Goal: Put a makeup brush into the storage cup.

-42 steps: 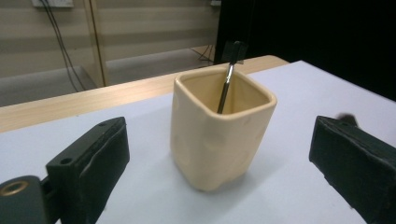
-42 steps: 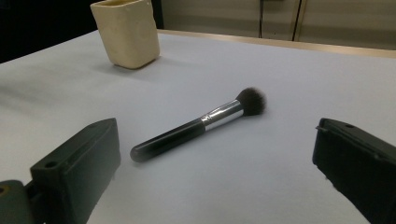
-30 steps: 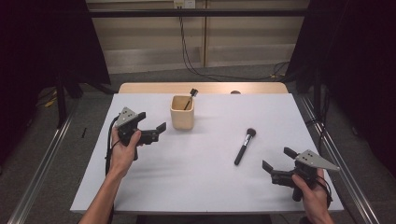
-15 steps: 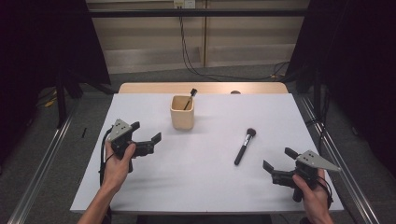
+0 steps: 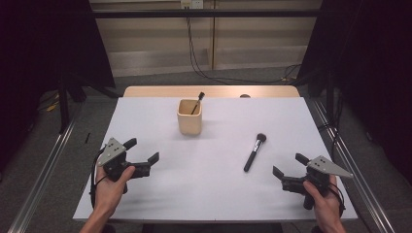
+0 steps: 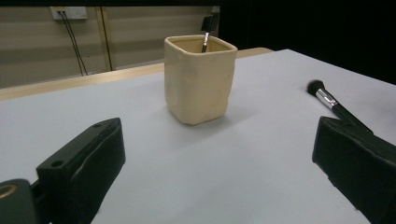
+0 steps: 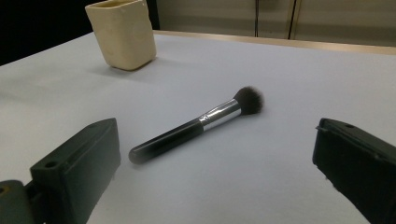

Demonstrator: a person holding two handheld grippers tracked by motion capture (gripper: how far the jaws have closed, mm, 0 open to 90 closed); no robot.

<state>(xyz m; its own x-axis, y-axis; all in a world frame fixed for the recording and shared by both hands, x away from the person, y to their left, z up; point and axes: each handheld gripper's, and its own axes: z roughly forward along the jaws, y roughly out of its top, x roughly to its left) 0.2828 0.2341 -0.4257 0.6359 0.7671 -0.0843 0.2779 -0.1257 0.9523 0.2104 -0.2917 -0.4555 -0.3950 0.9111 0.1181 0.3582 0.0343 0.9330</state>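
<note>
A cream square cup stands upright at the back middle of the white table, with a small black brush leaning inside it. A larger makeup brush lies flat to the cup's right, bristles pointing away. My left gripper is open at the front left, facing the cup from a distance. At the front right my right gripper is open and empty, with the lying brush just ahead of its jaws.
A wooden strip runs along the table's far edge. Metal rails flank the table on both sides, and cables hang down the back wall. Dark curtains stand to the left and right.
The left gripper has drawn back from beside the cup toward the front left of the table and come lower. The right gripper and both brushes have stayed put.
</note>
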